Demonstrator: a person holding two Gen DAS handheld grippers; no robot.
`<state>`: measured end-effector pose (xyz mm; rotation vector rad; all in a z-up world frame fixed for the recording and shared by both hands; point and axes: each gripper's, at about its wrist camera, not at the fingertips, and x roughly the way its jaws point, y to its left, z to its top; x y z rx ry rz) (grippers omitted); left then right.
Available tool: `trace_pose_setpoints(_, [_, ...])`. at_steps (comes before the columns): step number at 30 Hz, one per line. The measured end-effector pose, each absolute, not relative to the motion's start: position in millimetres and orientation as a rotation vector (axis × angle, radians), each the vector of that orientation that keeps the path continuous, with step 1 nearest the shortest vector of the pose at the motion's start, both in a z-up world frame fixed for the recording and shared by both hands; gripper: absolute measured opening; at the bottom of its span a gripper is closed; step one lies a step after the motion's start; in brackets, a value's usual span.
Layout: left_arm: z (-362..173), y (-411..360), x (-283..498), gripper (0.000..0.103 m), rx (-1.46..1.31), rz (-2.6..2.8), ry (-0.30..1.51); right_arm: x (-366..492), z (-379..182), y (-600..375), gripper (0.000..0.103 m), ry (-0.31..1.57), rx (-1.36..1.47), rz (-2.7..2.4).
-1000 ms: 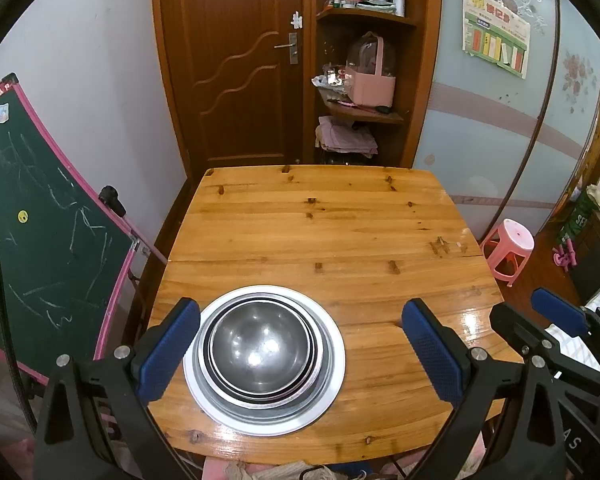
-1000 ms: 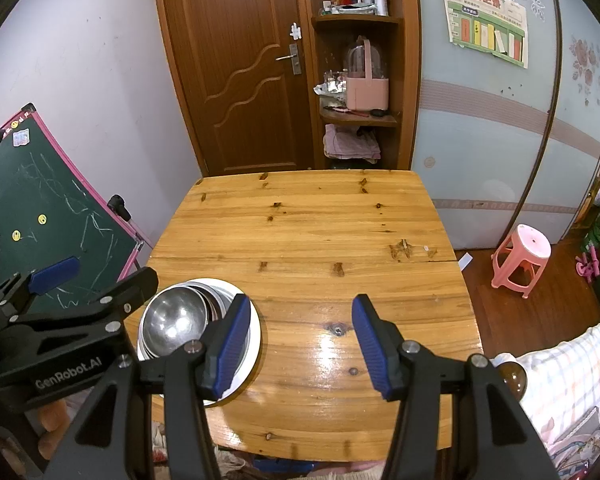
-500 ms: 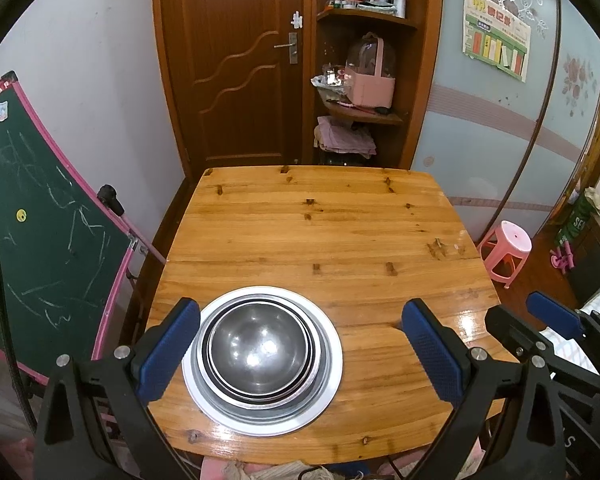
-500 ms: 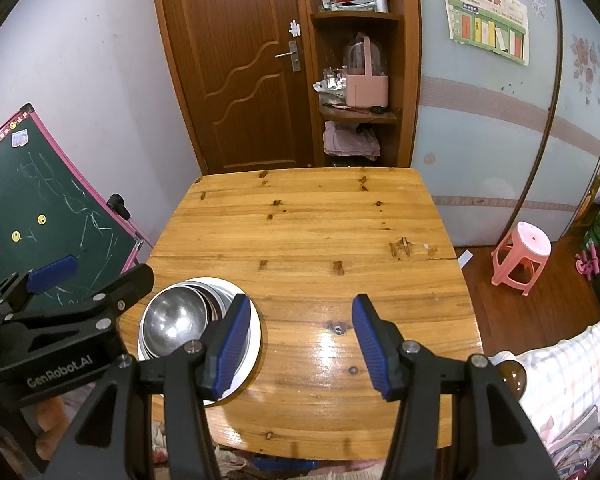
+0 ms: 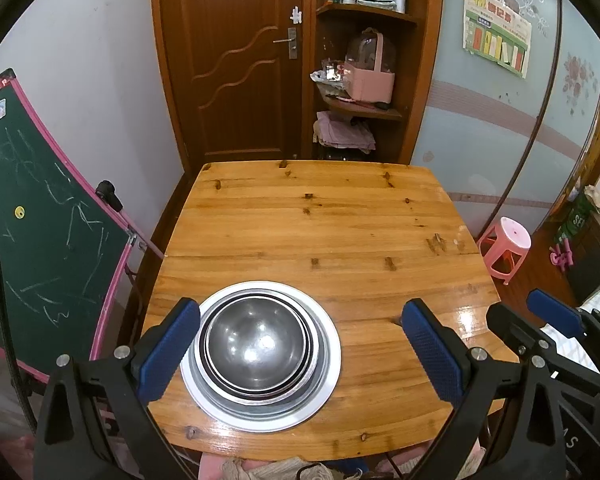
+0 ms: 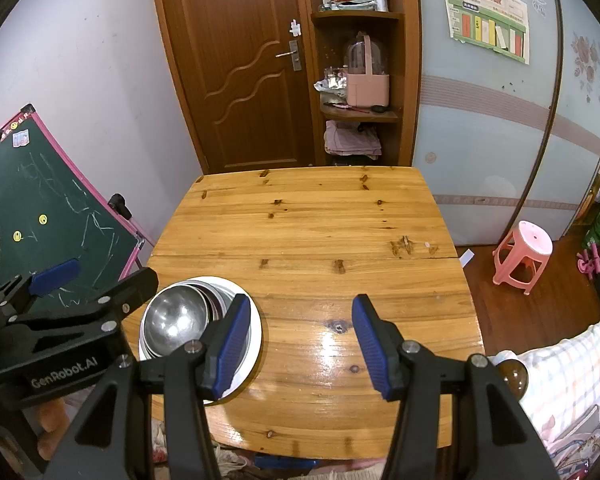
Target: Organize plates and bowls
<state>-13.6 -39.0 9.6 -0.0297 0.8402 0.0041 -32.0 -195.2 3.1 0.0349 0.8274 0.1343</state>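
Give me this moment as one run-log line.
left gripper: open, empty | right gripper: open, empty | bowls: nested on plate | table: stack at near-left edge

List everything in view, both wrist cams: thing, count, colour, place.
Round white plate: 1, white, near left part of the table, bottom of the stack.
Nested steel bowls: several, exact count unclear, silver, stacked on the plate.
Square wooden table: 1, honey-brown, centre.
Wooden door: 1, dark brown, behind the table.
Corner shelf unit: 1, brown, right of the door, cluttered.
Pink basket: 1, on the shelf.
Chalkboard: 1, green with pink frame, left.
Plastic stool: 1, pink, floor at right.
Wall poster: 1, right wall.
Left tool: open, straddling the stack.
Right tool: open, empty, over bare table.
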Motion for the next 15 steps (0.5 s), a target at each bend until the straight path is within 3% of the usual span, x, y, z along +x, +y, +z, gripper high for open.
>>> trace_pose_setpoints(15, [7.9,-39.1,-13.0,0.101,-0.025,0.004,0.846,-33.0,4.5,-193.9,0.053,0.831,0.045,0.135])
